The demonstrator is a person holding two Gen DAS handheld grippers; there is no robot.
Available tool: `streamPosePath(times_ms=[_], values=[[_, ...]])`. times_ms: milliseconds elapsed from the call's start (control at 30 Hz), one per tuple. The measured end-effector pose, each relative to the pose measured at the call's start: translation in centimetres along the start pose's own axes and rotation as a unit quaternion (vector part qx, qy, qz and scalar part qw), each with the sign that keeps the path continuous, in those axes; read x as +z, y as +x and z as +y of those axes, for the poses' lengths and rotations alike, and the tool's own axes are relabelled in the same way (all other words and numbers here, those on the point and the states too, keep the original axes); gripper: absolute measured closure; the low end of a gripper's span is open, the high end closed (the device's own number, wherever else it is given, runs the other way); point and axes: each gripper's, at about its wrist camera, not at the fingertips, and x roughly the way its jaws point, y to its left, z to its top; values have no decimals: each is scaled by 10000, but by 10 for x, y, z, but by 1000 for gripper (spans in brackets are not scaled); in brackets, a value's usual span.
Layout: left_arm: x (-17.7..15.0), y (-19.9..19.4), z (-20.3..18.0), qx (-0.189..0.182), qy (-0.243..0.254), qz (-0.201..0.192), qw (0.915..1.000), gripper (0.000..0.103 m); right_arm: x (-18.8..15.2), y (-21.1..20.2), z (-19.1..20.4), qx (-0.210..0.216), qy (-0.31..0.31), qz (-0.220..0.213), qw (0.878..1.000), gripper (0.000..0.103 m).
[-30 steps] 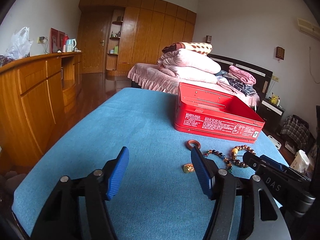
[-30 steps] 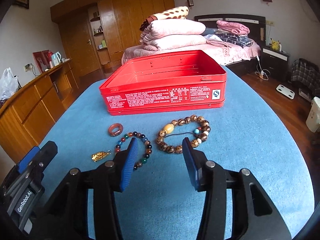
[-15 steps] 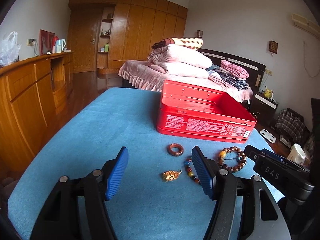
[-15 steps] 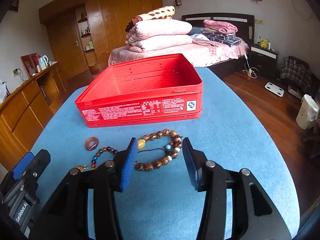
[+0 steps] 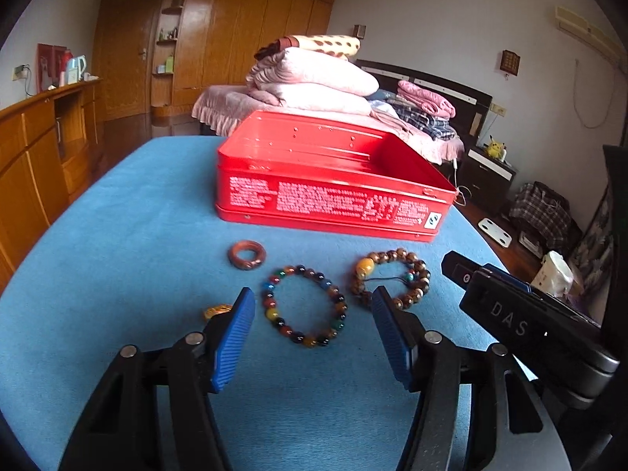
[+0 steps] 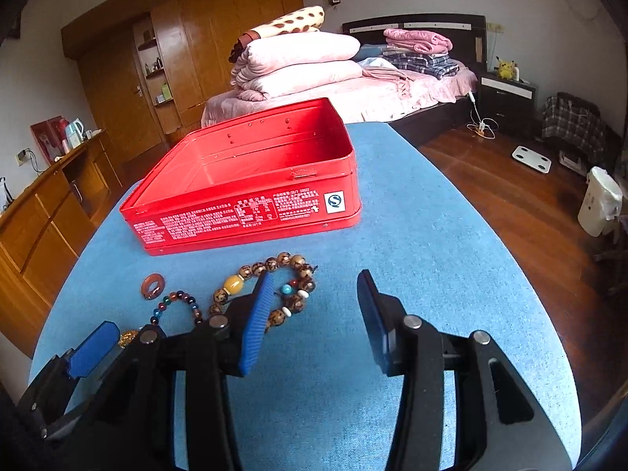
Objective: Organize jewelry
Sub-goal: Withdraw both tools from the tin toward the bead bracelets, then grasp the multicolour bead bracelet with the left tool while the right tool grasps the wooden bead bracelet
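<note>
An open red tin box [image 5: 329, 192] [image 6: 251, 196] stands on the blue table. In front of it lie a brown ring [image 5: 247, 254] [image 6: 153, 285], a multicoloured bead bracelet [image 5: 305, 306] [image 6: 178, 306], a brown bead bracelet with a yellow bead [image 5: 388, 276] [image 6: 267, 278] and a small gold charm [image 5: 216, 310] [image 6: 128, 338]. My left gripper [image 5: 312, 314] is open, its fingers either side of the multicoloured bracelet. My right gripper [image 6: 314, 298] is open and empty, just right of the brown bracelet, whose near side its left finger hides.
The blue table [image 6: 431, 243] ends close on the right, with wooden floor beyond. A wooden cabinet [image 5: 35, 149] runs along the left. A bed with folded bedding [image 5: 314, 86] stands behind the table. Each gripper shows in the other's view.
Both grippers have swung right and moved closer to the jewelry. The multicoloured bracelet now lies between my left fingers. The right gripper has opened wider.
</note>
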Motion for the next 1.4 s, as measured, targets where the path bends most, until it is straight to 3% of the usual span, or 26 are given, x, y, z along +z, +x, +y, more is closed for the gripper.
streamPosePath(times_ms=[200,300,367,433,500,667,833,1267,1400], values=[[-2,16,-11,174,125,355,9991,43,1,-3,-11,-22,43,-47,10000,59],[-2,30,-5,96,-64,743,9972,43,0,-4,-13,-14,44,-63,10000,59],[-2,33,-1,34,-166,778,9968,43,-1,-4,-13,7,64,-58,10000,59],[-3,34,-2,139,-107,802,9966,54,-1,-4,-14,28,71,-51,10000,59],[-3,34,-3,95,-77,822,9965,74,-1,-4,-15,33,69,-54,10000,59],[-3,32,3,-209,-186,820,9962,96,-1,-2,-12,59,-1,-3,10000,59],[-2,25,14,-449,-347,665,9962,96,-1,2,-6,92,-158,86,9998,59],[23,-20,41,-345,-529,-334,9974,96,-4,10,26,222,-394,261,9986,59],[26,-28,49,-374,-556,-496,9965,96,-6,15,36,241,-474,391,9978,54]])
